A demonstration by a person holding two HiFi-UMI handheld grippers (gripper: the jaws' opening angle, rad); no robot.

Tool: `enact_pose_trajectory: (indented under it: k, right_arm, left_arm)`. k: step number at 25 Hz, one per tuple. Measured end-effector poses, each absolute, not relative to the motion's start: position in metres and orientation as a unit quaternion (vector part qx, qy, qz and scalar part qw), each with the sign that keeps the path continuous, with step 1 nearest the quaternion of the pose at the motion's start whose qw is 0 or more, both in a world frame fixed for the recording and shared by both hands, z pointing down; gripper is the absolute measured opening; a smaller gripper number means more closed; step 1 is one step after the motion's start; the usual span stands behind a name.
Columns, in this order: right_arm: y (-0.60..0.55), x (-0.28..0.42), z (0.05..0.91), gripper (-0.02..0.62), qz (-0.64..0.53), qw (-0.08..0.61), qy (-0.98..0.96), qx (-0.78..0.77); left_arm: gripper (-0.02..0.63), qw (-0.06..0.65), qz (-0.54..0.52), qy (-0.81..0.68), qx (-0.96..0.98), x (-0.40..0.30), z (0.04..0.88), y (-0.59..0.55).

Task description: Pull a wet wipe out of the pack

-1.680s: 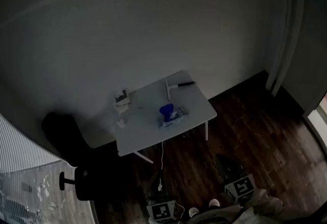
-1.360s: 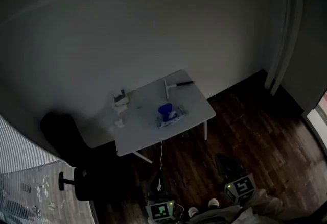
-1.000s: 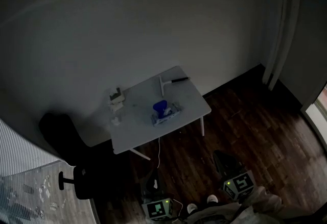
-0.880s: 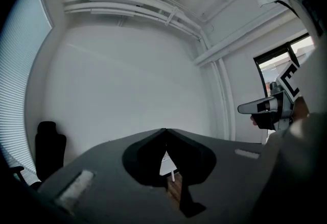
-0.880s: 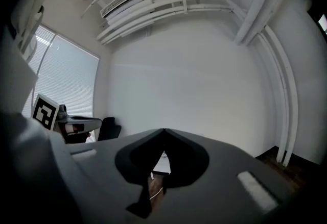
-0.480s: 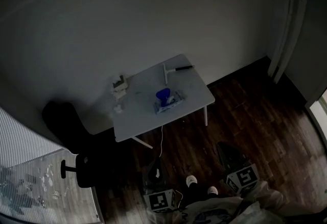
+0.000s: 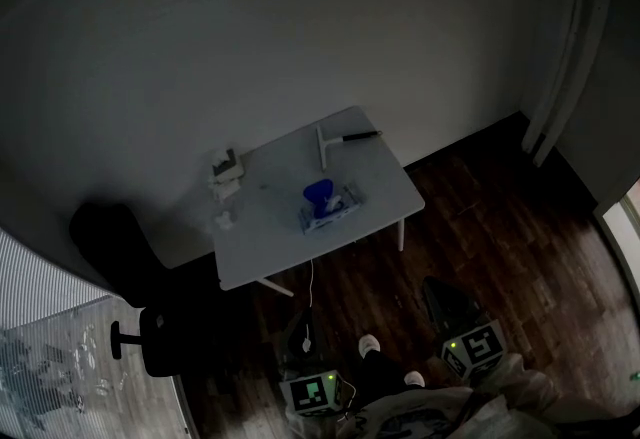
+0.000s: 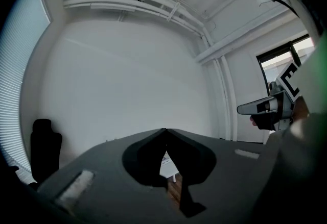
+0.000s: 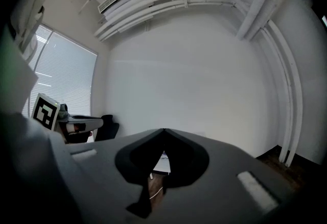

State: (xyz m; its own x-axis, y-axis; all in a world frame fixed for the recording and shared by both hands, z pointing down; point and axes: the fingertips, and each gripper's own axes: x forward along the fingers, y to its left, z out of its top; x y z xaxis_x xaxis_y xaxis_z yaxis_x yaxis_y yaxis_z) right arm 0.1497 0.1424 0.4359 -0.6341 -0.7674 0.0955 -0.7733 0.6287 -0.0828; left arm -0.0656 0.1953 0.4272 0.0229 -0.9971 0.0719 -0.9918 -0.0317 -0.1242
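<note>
Wet wipe pack [image 7: 335, 210]: untouched as far as I can judge. No wipe is drawn, and nothing of mine is near it. The whole task is still ahead: walk in, steady the pack, pinch a wipe and pull.

- Left gripper [image 8: 164, 131]: the jaw tips meet at the apex, closed on nothing. Only a sliver of table and floor shows through the notch below them.
- Right gripper [image 9: 163, 131]: the same, with tips together and nothing held.
- Pose: I hold both grippers level and side by side, pointing forward at the far wall [image 7: 300, 37]. Each one shows at the edge of the other's view. In the head view they sit at the bottom of the frame, either side of my shoes [image 7: 368, 347], over dark wood floor [image 7: 500, 247].
- Small white table [image 7: 385, 192]: well apart from both grippers and ahead of me, against the wall.
- The pack lies near the middle of the table. A blue shape [image 7: 317, 194] is at its left end, and it is too small for me to say whether it is a lid or a separate item.
- Also on the table: a white tool with a black handle [image 7: 335, 139] at the far edge, and small white items [image 7: 224, 170] at the left corner.
- A thin white cable [image 7: 309, 292] hangs off the near edge of the table.
- A black chair [image 7: 110, 247] stands to the left of the table.

Both sets of jaws will have to open before anything can be gripped.
</note>
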Motion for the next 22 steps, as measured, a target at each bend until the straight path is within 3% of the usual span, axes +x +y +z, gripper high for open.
enact_pose_trajectory:
  k: [22]
  right_arm:
    - [-0.006,0.022,0.445,0.006,0.065,0.059,-0.888,0.451]
  left_arm:
    - [0.002,-0.004,-0.059,0.664,-0.745,-0.182,0.428,0.031]
